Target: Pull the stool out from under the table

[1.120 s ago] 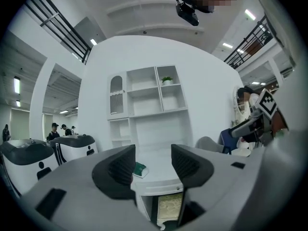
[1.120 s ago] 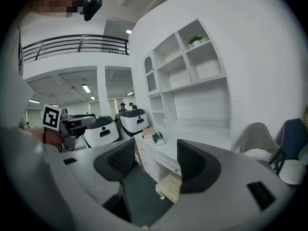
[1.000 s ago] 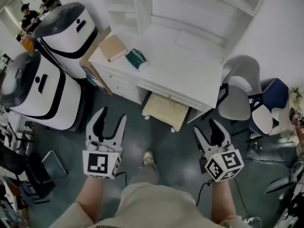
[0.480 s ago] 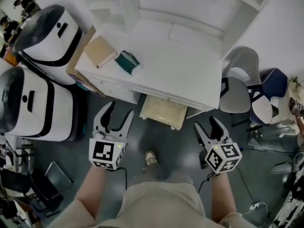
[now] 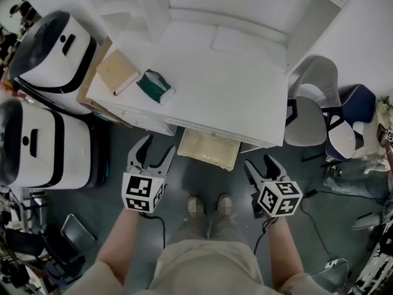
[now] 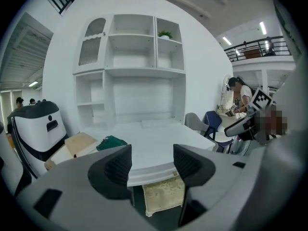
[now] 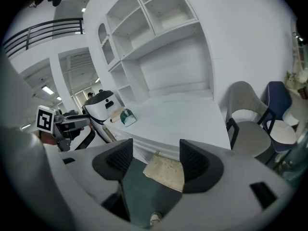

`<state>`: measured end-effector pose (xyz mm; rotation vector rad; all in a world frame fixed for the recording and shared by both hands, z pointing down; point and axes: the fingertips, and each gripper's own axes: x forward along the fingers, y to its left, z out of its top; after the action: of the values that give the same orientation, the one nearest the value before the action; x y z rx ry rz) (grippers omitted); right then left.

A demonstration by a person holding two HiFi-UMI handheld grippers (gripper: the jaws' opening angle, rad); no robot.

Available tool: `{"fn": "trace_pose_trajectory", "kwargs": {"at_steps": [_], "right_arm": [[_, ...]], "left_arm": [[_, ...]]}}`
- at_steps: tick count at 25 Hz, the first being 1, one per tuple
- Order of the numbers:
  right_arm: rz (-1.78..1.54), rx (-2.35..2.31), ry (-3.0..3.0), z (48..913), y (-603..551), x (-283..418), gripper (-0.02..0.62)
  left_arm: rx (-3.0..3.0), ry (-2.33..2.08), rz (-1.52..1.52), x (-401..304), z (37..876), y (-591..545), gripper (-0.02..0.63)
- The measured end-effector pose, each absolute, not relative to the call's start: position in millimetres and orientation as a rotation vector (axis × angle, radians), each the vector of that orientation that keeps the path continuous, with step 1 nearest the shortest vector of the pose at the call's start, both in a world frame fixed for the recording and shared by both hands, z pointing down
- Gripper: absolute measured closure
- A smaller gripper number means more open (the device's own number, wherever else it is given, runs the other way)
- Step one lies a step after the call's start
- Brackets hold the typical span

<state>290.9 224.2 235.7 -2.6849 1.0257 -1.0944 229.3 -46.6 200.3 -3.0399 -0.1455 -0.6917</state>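
Note:
A cream cushioned stool (image 5: 209, 149) stands on the dark floor, its far part tucked under the front edge of the white desk (image 5: 245, 97). My left gripper (image 5: 155, 149) hovers over the floor just left of the stool, apart from it; its jaws are opening and hold nothing. On the stool's right, my right gripper (image 5: 260, 163) is open and empty, also clear of it. In the left gripper view the stool (image 6: 163, 194) shows low between the open fingers of the left gripper (image 6: 151, 165). The right gripper (image 7: 156, 160) frames the stool (image 7: 166, 172) from the other side.
Two white rounded machines (image 5: 52, 45) (image 5: 37, 146) stand left of the desk. A grey chair (image 5: 307, 118) and a blue chair (image 5: 350, 118) are on its right. A tan book (image 5: 116, 71) and a green packet (image 5: 153, 86) lie on the desk. My feet (image 5: 209, 204) are before the stool.
I have stepped toward the desk; both grippers are now closer to the stool's sides. A second foot has come up beside the first. Both pairs of jaws stand slightly wider.

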Motion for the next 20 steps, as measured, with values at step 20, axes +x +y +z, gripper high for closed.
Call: {"fn": "trace_pose_trajectory", "kwargs": {"at_steps": [20], "right_arm": [[-1.323,-2.526,1.002,395.8,223.1,317.1,0.287]], "left_arm": [[-3.022,-0.183,-0.991,278.9,382.2,-42.2,0.337]]}}
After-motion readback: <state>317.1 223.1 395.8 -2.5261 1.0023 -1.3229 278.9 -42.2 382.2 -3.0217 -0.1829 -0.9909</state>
